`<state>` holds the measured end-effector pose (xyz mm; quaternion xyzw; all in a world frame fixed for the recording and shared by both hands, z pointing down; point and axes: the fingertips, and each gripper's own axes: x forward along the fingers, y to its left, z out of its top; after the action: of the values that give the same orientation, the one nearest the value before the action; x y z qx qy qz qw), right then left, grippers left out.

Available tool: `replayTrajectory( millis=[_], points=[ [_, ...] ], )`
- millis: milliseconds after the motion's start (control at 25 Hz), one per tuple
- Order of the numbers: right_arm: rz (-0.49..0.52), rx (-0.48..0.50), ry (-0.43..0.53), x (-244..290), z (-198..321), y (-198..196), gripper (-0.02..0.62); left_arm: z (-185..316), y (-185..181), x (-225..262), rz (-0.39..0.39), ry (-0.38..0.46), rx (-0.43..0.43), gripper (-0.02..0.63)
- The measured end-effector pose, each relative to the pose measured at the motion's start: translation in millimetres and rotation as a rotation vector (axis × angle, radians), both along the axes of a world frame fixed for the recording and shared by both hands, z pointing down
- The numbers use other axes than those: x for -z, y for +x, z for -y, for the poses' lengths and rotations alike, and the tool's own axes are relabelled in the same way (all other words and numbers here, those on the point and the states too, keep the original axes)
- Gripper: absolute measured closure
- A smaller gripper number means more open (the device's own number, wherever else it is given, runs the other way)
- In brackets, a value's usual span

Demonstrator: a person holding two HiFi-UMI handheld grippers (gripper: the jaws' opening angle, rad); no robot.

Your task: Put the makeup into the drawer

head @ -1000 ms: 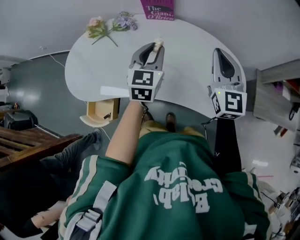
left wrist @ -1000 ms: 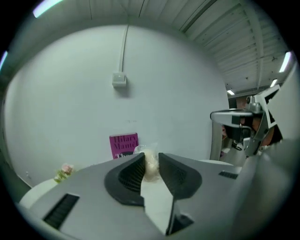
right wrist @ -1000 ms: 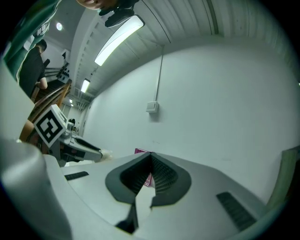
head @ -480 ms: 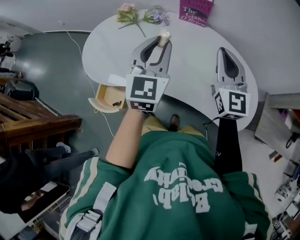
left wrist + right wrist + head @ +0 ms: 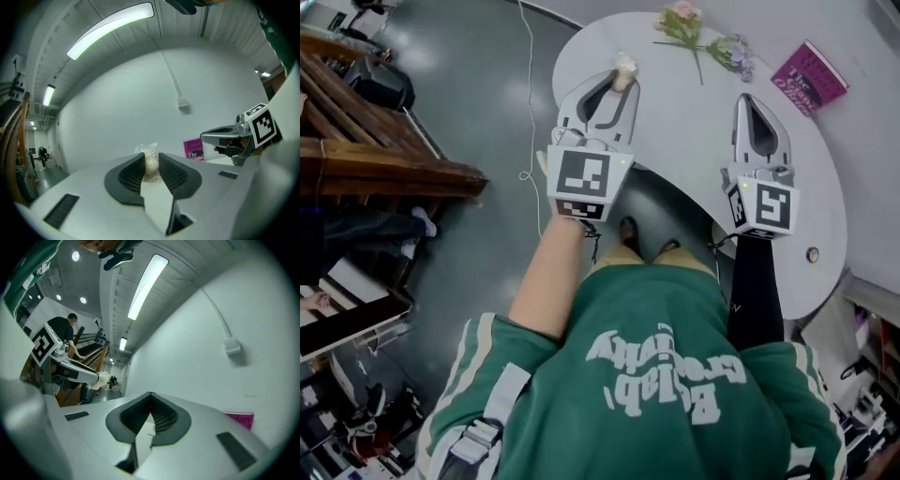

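**Left gripper** (image 5: 619, 82) (image 5: 151, 158): held level above the left part of the white table (image 5: 694, 131). Its jaws are clamped on the makeup (image 5: 624, 67).

**Makeup** (image 5: 151, 165): a small, rounded, cream-coloured piece pinched at the jaw tips, clear of the table top.
- Head view: only a pale nub past the tips.
- Left gripper view: the ribbed pads press on both of its sides, and a crinkled clear wrapping stands up above it.
- Right gripper view: a pale blob at the far tip of the left gripper (image 5: 70, 367).

**Right gripper** (image 5: 748, 97) (image 5: 150, 393): level, beside the left one and well apart from it. Its own view shows the jaws together, tips touching, with nothing between them. The left gripper view shows it side-on (image 5: 224, 137).

**Book** (image 5: 811, 79): magenta cover, lying flat near the table's far edge.
- Left gripper view: a small magenta panel (image 5: 193, 149).
- Right gripper view: a sliver (image 5: 239, 419).

**Flowers** (image 5: 684, 22): two sprigs, pink and lilac, lying on the table. Head view only.

**Small round object** (image 5: 812, 254): at the right end of the table, too small to identify. Head view only.

**Wooden bench** (image 5: 375, 155): on the grey floor to the left.

**Wall box** (image 5: 183, 104) (image 5: 232, 347): on a thin conduit on the white wall. Gripper views only.

**Person** (image 5: 63, 330): standing in the background in a dark top. Right gripper view only.
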<state>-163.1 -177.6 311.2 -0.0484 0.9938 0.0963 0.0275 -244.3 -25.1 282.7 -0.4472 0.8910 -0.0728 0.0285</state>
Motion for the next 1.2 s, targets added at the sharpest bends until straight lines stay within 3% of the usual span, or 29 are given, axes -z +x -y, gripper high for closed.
replayTrajectory(
  millis=[320, 520, 640, 840, 1040, 1200],
  points=[
    [-0.003, 0.221, -0.014, -8, -123, -95, 0.586, -135, -58, -5, -0.001, -0.025, 0.221, 0.495],
    [-0.018, 0.29, -0.019, -13, -159, -120, 0.586, -168, -71, -18, -0.038, -0.022, 0.271, 0.495],
    [-0.043, 0.312, -0.022, -25, -171, -128, 0.586, -172, -80, -71, -0.14, -0.059, 0.271, 0.495],
    [-0.094, 0.324, -0.016, -43, -182, -138, 0.586, -176, -84, -205, -0.376, -0.205, 0.255, 0.495],
    [-0.124, 0.303, -0.01, -49, -177, -136, 0.586, -175, -70, -302, -0.569, -0.318, 0.23, 0.492],
    [-0.135, 0.289, -0.005, -58, -177, -133, 0.586, -183, -61, -348, -0.632, -0.39, 0.216, 0.489]
  ],
)
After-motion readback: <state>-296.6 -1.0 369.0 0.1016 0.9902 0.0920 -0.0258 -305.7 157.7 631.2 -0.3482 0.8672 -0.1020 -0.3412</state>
